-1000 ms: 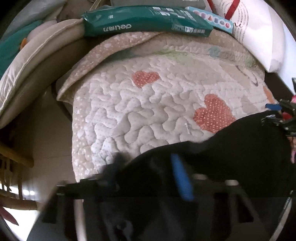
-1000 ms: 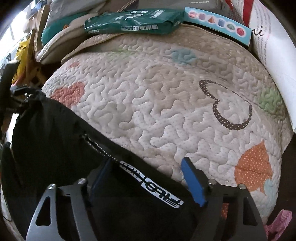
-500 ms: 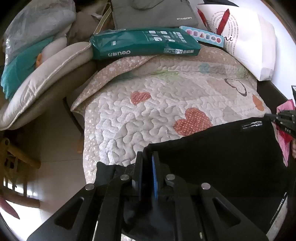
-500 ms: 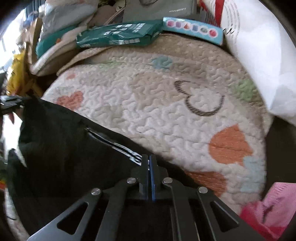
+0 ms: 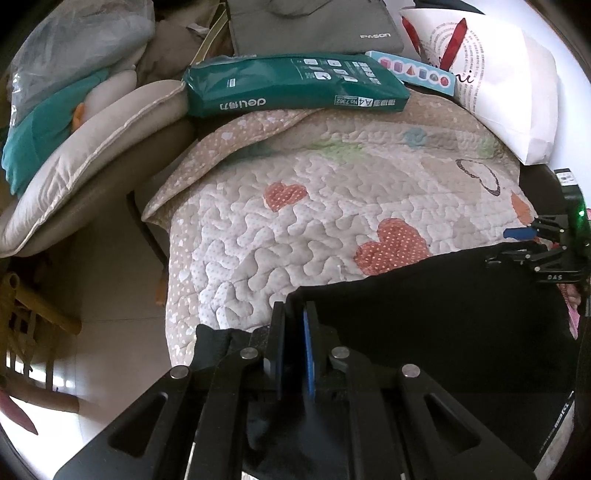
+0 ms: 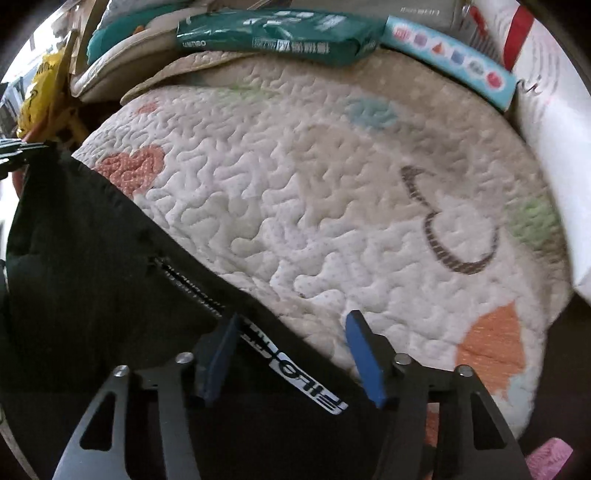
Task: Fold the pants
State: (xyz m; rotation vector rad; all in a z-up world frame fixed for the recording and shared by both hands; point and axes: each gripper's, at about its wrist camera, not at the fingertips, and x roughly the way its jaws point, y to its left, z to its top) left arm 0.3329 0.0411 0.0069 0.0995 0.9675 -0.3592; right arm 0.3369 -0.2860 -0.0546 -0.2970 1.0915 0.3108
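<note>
Black pants (image 5: 424, 332) lay spread across the near part of a quilted, heart-patterned bedcover (image 5: 295, 229), one straight edge running from my left tongs toward my right. A zipper (image 6: 188, 284) and a white printed label (image 6: 295, 373) sat close to that edge on the right-hand side. My left gripper (image 5: 293, 345) had its blue pads pressed together on a corner of the fabric, the cloth pinched between them. My right gripper (image 6: 291, 354) stood with its pads wide apart, straddling the labelled edge without gripping it; in the left view its blue pad showed above the cloth at the far right.

I judged the pants light and limp: the cloth sagged over the quilt's bumps, so it would drape and slide, not hold a crease unaided. The seamed edge by the label and the corner already pinched seemed the firmest places to take hold, being thicker than the open panel. The zipper would stiffen one line and might resist a fold across it.

Beyond the quilt lay a green pack of A4 paper (image 5: 291, 86), a light-blue box printed with coloured shapes (image 5: 417, 70), a grey bag (image 5: 317, 26), a white paper bag (image 5: 506, 96) and a beige cushion (image 5: 85, 162).
</note>
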